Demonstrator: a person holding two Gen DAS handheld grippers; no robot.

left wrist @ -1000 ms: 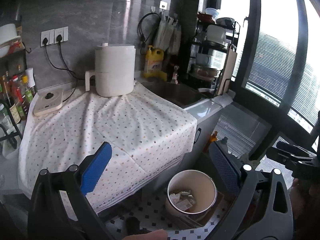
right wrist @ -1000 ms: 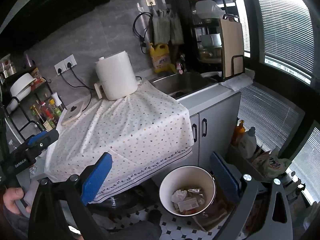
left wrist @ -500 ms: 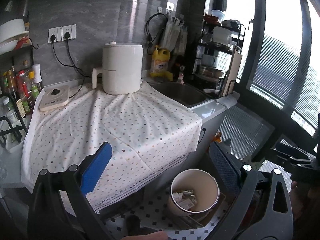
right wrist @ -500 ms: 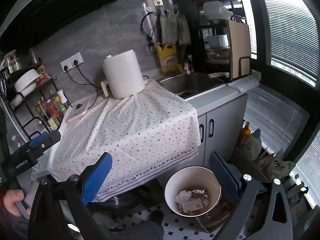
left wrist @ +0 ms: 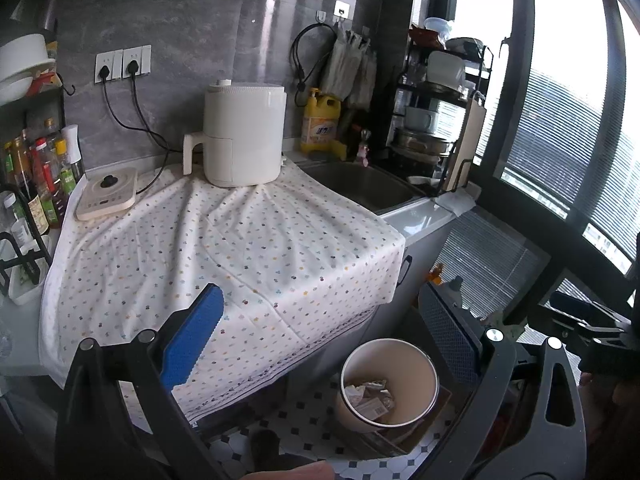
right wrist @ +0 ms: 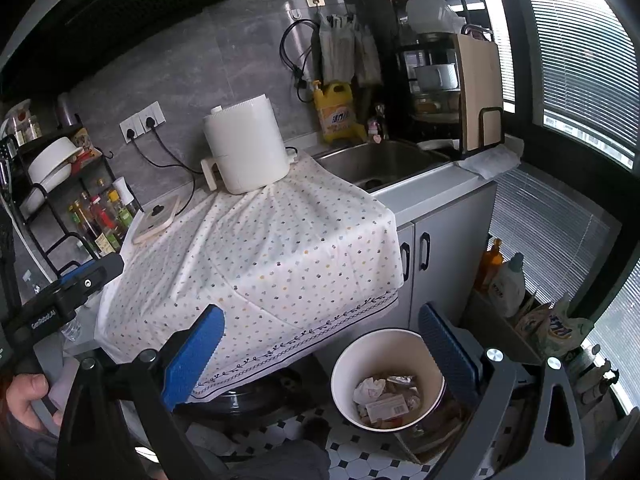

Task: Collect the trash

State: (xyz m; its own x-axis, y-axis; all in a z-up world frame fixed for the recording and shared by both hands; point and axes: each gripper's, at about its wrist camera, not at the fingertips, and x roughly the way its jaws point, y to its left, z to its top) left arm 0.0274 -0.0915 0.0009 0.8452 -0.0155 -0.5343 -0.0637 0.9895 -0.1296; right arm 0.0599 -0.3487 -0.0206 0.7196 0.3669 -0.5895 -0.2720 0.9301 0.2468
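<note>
A white round trash bin [left wrist: 388, 384] stands on the tiled floor below the counter; it also shows in the right wrist view [right wrist: 387, 376]. Crumpled paper and wrappers [right wrist: 384, 396] lie inside it. My left gripper [left wrist: 320, 336] is open and empty, held above the counter's front edge and the bin. My right gripper [right wrist: 320, 344] is open and empty, also above the bin. No loose trash shows on the dotted cloth [left wrist: 224, 256] that covers the counter.
A white air fryer [left wrist: 240, 136] and a small induction plate [left wrist: 106, 194] sit on the cloth. A sink [left wrist: 364, 188], a dish rack [left wrist: 436, 120] and a yellow detergent jug [left wrist: 322, 120] are at the right. Bottles [left wrist: 36, 184] stand at the left. Cleaning bottles [right wrist: 504, 280] stand by the window.
Both grippers have risen and pulled back a little, so the counter and bin sit lower and further in the views. Both stay open and empty.
</note>
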